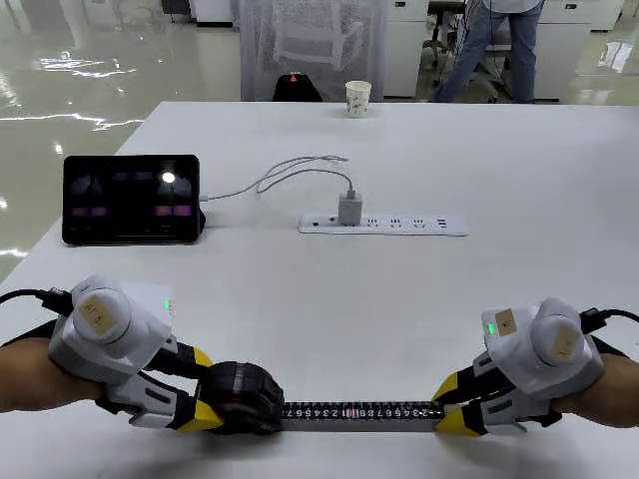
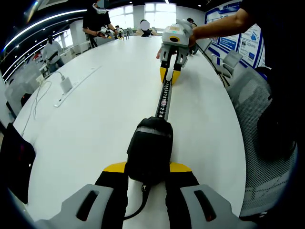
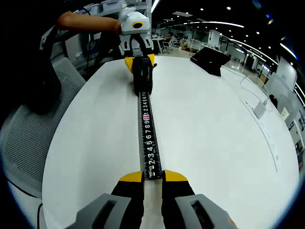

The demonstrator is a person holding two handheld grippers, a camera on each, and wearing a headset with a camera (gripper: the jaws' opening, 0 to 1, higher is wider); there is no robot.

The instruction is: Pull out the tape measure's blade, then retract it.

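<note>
Black tape measure [image 1: 240, 396] with a rounded, ribbed, rubbery-looking case, lying near the front edge of a smooth, glossy white worktop [image 1: 419, 299]. Its blade [image 1: 359, 412], a flat dark strip printed with pale numerals and one red mark, is drawn out in a straight line along the worktop surface between the two tools. Farther back on the worktop are a dark-screened tablet [image 1: 131, 198] propped upright, a white power strip [image 1: 384, 224] carrying a plugged-in white charger [image 1: 349, 209] with a pale cable [image 1: 280, 175] looping towards the tablet, and a paper cup [image 1: 357, 97] at the far edge. A grey mesh chair [image 2: 257, 109] stands beside the worktop. Nothing lies across the blade's run. The left gripper [image 1: 205, 389] has a grey-white shell and black fingers [image 2: 114, 168] with yellow tips; they are clamped on opposite sides of the tape measure's case, one tip against each flank. The right gripper [image 1: 449, 404], of the same build, has its yellow-tipped fingers [image 3: 175, 176] drawn close together on the free end of the blade, which sits in the narrow gap between them where the numbering starts.
</note>
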